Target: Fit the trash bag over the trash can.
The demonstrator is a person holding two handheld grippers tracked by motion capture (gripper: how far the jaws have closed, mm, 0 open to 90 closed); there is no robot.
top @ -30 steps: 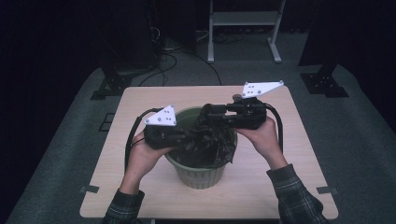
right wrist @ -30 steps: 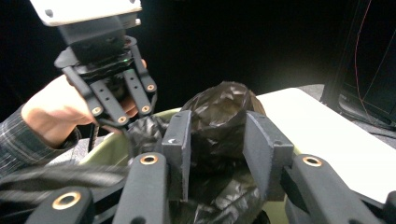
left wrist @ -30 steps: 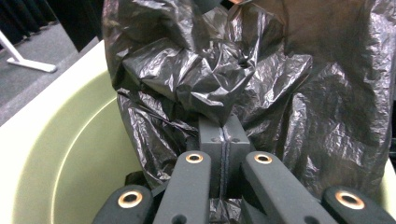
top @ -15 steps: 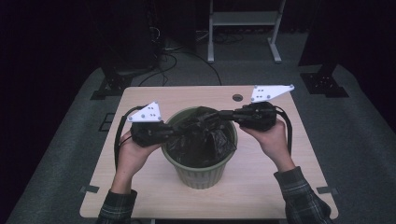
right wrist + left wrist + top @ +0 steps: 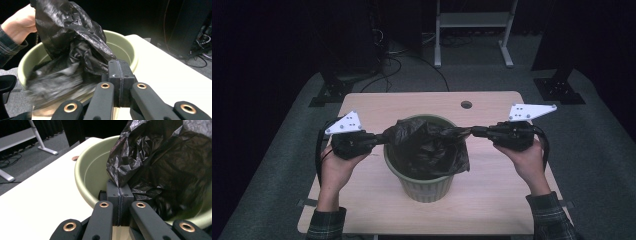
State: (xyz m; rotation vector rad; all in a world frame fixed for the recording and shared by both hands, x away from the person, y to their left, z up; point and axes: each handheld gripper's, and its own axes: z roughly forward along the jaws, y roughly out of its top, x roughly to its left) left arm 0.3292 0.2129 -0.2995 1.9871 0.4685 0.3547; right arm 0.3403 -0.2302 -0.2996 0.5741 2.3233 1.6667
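my left gripper (image 5: 379, 139) had its fingers (image 5: 113, 195) pinching one edge of the black bag (image 5: 427, 147), my right gripper (image 5: 476, 131) pinching the opposite edge. the bag stretched between them over the green bin (image 5: 424, 182) on the table (image 5: 492, 200).

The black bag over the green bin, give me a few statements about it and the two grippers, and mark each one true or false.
1. The left gripper is shut on the black bag. True.
2. The right gripper has its jaws open, clear of the bag. False: its jaws are shut on the bag's edge.
3. The bag is stretched between the two grippers above the green bin. True.
4. The bin lies tipped on its side. False: it stands upright on the table.
5. The bag is white. False: it is black.
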